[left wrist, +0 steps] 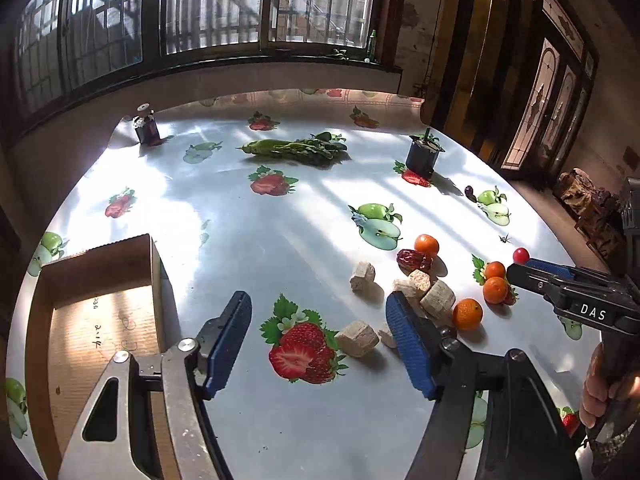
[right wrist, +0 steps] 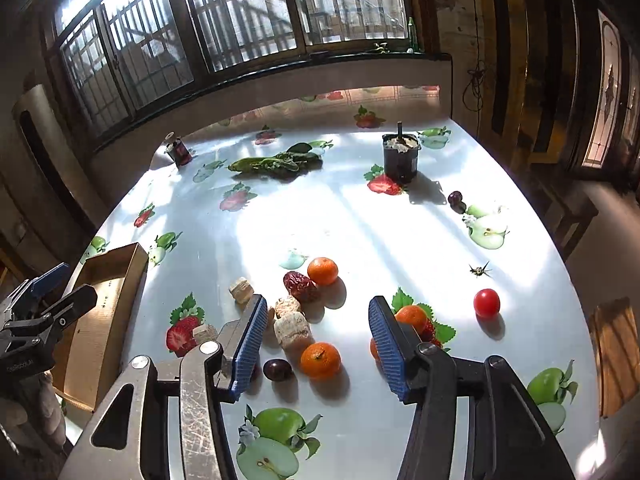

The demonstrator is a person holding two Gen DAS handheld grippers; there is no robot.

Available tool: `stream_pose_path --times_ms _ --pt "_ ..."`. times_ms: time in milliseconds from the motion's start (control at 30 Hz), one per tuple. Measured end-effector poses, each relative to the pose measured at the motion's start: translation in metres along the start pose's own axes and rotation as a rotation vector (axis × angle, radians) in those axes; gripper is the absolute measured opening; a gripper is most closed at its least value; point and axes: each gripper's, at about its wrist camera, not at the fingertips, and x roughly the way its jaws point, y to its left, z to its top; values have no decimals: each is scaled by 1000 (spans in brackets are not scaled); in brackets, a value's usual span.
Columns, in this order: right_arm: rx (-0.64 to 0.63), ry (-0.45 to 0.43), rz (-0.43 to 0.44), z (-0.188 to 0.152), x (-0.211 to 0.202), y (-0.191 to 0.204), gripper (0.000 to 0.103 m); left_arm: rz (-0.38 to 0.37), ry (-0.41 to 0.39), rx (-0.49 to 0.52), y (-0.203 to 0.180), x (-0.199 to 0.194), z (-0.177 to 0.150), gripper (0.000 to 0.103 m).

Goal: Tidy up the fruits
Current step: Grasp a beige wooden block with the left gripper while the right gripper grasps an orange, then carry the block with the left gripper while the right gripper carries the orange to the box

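Note:
Several small oranges lie on the table, one of them (right wrist: 320, 360) in line with the gap of my right gripper (right wrist: 320, 344), untouched by its blue pads. A dark grape (right wrist: 277, 369) sits by the left pad. A red date (right wrist: 300, 286), a cherry tomato (right wrist: 486, 302) and beige chunks (right wrist: 293, 330) lie around. My left gripper (left wrist: 320, 340) hangs open over a printed strawberry, holding nothing, with an open cardboard box (left wrist: 100, 320) to its left. The oranges (left wrist: 467, 314) and the date (left wrist: 414, 260) are to its right, near the right gripper (left wrist: 528, 270).
Leafy greens (right wrist: 276, 164), a black pot (right wrist: 400, 158) and a small jar (right wrist: 179, 151) stand at the far side. Another dark grape (right wrist: 455, 199) and an insect (right wrist: 479, 270) are at the right. A fruit-print cloth covers the table (right wrist: 360, 232); windows lie beyond.

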Motion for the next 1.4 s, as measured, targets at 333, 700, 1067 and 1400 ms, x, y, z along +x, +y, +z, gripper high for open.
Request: stream_pose_path --times_ms 333,700,1067,1400 --pt "-3 55 47 -25 47 -9 53 -64 126 -56 -9 66 -18 45" --pt "-24 83 69 -31 71 -1 53 -29 142 -4 -20 85 -34 40" --pt "-47 49 77 -39 52 20 34 -55 77 -40 -8 29 -41 37" --pt "-119 -48 242 -31 -32 89 34 -167 -133 -162 46 -116 -41 38"
